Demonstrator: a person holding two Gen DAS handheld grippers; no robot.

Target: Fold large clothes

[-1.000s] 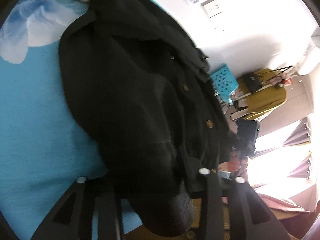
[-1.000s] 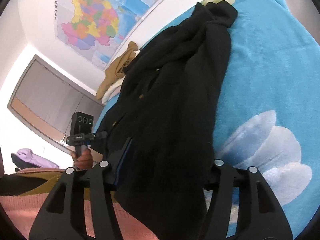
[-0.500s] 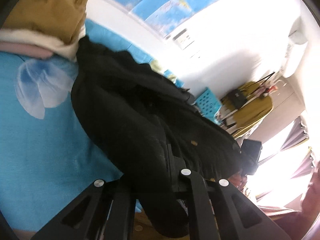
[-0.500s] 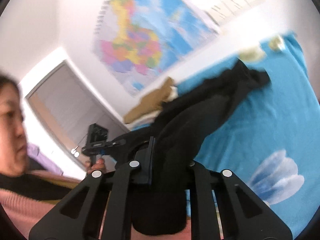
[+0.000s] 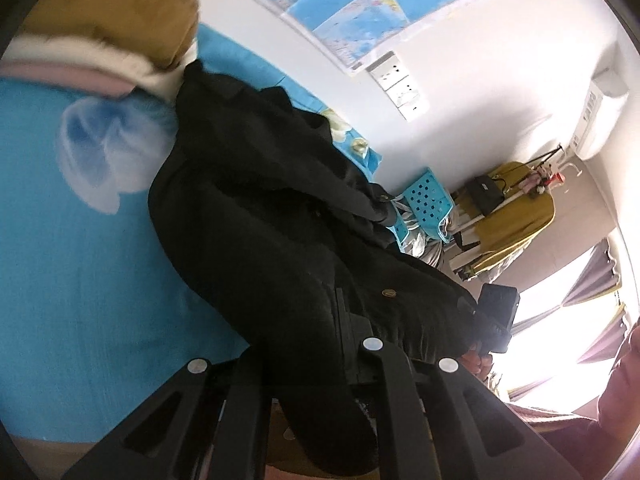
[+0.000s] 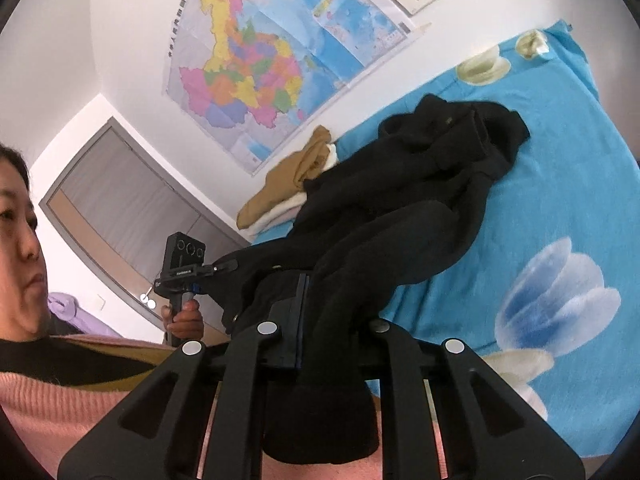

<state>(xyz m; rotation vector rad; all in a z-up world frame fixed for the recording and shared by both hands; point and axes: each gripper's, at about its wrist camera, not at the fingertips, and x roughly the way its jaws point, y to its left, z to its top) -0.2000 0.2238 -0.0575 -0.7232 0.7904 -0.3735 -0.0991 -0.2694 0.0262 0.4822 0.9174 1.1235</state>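
Note:
A large black coat (image 5: 260, 216) with brass buttons lies crumpled across the blue flowered bedspread (image 5: 80, 264). My left gripper (image 5: 308, 344) is shut on the coat's near edge, and the cloth hangs down between its fingers. In the right wrist view the same coat (image 6: 420, 200) runs from the far side of the bed to my right gripper (image 6: 324, 320), which is shut on a thick bunched fold; a cuffed end droops below its fingers. The left gripper (image 6: 224, 267) shows there too, held in a hand and biting the coat's left edge. The near end of the coat is held up off the bed.
Folded tan, cream and pink clothes (image 5: 112, 40) are stacked at the bed's far side, touching the coat. A person in a pink sweater (image 6: 52, 400) stands at the near edge. A blue perforated basket (image 5: 428, 200) and a clothes rack (image 5: 516, 216) stand beyond the bed.
Both grippers went from open around the coat's near edge to shut on it. Both then rose with the cloth, and the views tilted up to show the wall.

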